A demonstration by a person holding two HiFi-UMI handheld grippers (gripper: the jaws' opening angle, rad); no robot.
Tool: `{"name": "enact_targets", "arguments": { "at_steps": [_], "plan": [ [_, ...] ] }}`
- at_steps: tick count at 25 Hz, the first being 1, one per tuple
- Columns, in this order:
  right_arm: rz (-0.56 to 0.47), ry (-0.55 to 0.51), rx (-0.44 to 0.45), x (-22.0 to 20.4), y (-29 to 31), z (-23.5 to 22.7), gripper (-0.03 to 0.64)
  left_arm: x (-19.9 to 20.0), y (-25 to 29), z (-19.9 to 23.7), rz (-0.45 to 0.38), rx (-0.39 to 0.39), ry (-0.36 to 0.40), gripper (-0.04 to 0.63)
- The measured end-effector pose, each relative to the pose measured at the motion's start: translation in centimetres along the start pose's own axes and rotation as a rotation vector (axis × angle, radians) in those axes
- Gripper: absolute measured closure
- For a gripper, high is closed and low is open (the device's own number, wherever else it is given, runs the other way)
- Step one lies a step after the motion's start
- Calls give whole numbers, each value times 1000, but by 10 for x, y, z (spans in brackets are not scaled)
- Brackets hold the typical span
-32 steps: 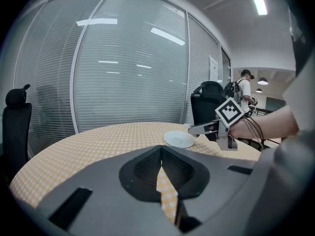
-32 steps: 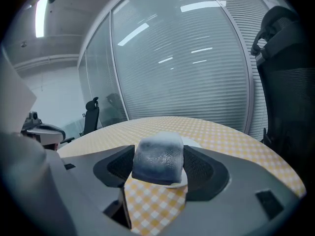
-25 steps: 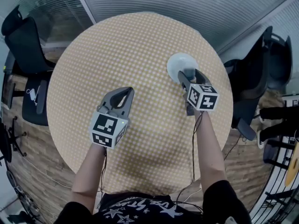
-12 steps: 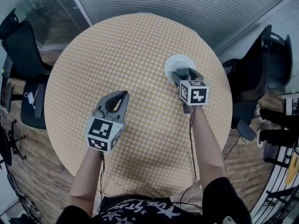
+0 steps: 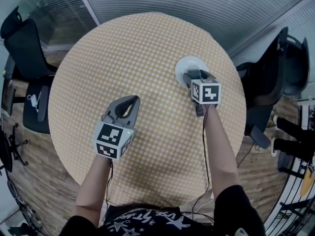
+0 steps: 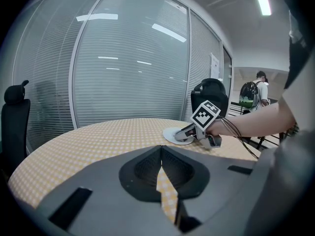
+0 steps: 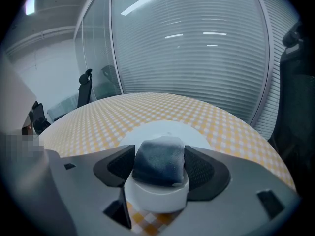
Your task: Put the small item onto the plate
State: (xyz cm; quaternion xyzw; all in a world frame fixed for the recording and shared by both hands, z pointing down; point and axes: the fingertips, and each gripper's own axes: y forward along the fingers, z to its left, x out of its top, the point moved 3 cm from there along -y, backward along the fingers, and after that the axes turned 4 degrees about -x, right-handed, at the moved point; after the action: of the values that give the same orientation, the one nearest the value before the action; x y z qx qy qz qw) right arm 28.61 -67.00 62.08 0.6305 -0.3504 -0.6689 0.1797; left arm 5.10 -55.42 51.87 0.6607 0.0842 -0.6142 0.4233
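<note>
In the head view the small item is hidden under the right gripper [image 5: 191,77] and its marker cube, so only the right gripper view shows it. There the small item [image 7: 158,165] is a round white base topped by a dark blue-grey cushion with a finely textured surface. The jaws are closed on it from both sides, one pad at 9 o'clock and the other at 3 o'clock. Its lower edge is cut off by the gripper body, and it cannot be made out whether it rests on anything. Checked cloth shows just beneath it at 6 o'clock, and the white plate [image 7: 165,131] begins right behind it at 12 o'clock. From the head view the plate [image 5: 186,63] sits toward 2 o'clock on the round checked table [image 5: 123,53], with its near part covered by the gripper. The left gripper [image 5: 130,101] hovers near the table's middle, well apart toward 8 o'clock from the plate. Its own view shows the left gripper [image 6: 161,167] with jaws brought together and nothing held, only a thin sliver of cloth visible between them. That view also catches the right gripper [image 6: 189,131] from the side, low over the plate's [image 6: 171,137] rim, though the item itself is too small there to pick out.
</note>
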Motion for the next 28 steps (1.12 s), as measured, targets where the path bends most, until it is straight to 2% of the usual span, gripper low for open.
{"name": "enact_targets", "arguments": {
  "at_steps": [9,15,22,24,26,28],
  "plan": [
    [-45,-1,10,5,-12,3,314,6,-12,-4,3,7,13,588],
    [-98,-1,7,24,-39,6,314,19,-27,-9,-28,11,32,588],
    [-204,1,104,43,-103,38,319,36,-52,-28,-73,-7,48,588],
    [-236,-18,100,42,-124,45,352,40,-61,-36,-86,-17,57,588],
    [-256,-26,96,38,-143,53,430,43,-73,-42,-99,-25,64,588],
    [-270,-24,102,33,-162,64,456,46,-86,-45,-118,-29,68,588]
  ]
}}
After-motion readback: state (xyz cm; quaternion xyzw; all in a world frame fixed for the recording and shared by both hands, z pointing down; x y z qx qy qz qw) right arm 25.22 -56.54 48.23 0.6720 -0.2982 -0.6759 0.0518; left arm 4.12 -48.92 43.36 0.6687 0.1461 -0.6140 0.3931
